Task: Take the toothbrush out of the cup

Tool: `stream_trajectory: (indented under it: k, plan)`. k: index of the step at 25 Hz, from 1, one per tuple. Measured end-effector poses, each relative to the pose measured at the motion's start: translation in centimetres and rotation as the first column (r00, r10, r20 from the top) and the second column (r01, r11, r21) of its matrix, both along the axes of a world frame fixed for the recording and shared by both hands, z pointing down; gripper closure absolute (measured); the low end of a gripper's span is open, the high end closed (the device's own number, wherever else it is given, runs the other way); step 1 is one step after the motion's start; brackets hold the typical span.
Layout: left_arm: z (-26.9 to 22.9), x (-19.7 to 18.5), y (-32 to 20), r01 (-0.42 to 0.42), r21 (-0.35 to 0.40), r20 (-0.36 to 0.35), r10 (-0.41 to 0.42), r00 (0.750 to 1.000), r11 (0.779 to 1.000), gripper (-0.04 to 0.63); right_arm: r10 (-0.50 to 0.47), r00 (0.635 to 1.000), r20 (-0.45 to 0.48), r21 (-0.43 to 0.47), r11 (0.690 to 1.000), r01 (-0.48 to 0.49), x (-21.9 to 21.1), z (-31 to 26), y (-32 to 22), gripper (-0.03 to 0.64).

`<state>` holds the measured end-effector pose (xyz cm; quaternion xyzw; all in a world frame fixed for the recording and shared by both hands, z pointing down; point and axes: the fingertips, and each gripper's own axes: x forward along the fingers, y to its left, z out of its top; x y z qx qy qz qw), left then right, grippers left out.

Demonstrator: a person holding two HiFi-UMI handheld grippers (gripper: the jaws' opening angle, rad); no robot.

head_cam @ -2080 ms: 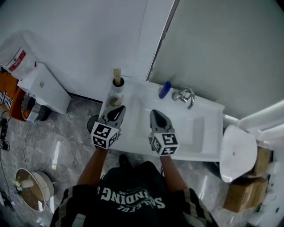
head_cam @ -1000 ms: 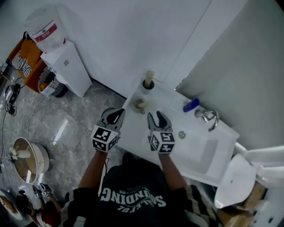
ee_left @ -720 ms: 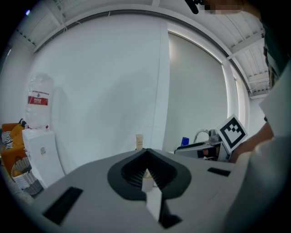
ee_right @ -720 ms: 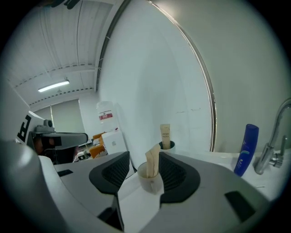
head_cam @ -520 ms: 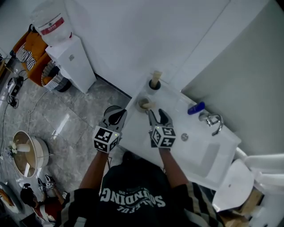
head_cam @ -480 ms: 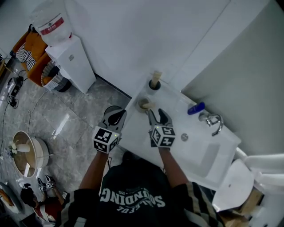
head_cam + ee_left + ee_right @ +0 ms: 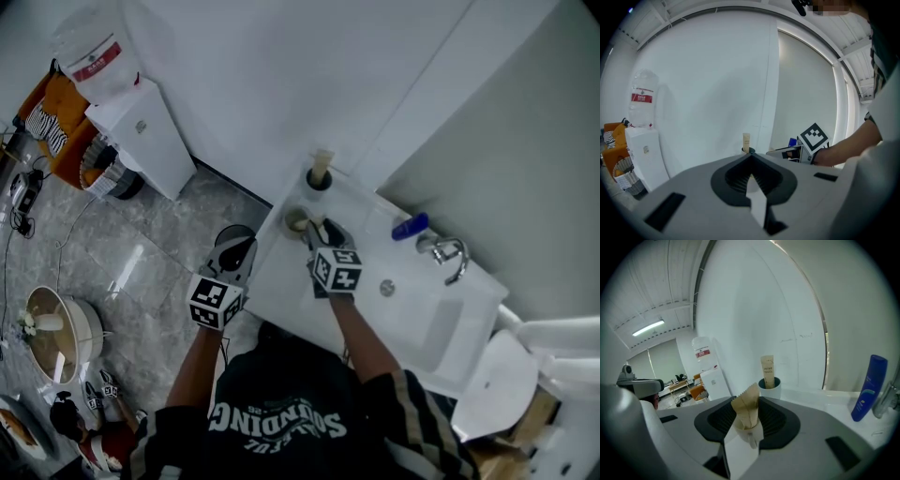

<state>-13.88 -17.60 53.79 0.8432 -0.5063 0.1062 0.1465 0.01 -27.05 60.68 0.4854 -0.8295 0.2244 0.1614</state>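
right tool (image 7: 320, 232) is coming forward over the nearer cup (image 7: 296, 220), jaws closing beside, not yet pinching, the wrapped toothbrush (image 7: 746, 411) standing inside; a skewed squeeze is risking tipping the cup.

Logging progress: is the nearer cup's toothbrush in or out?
In. The paper-wrapped toothbrush stands upright in the white cup, lower end below its rim.
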Motion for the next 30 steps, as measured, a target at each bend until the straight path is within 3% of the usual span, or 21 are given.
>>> stream_trajectory:
  k: [6,30]
  plan:
    - [-0.2,0.4,-0.1,-0.011,0.004,0.0,0.011,1.0,1.0,0.595,-0.023,0.999,-0.023,0.023,0.999,0.024,0.2,-0.7,0.1,0.514]
    - [-2.7,2.3,0.6,-0.094,0.073,0.012,0.093,0.996,0.993,0.595,-0.004,0.993,0.114,0.195,0.981,-0.019,3.2,-11.7,2.9,0.532]
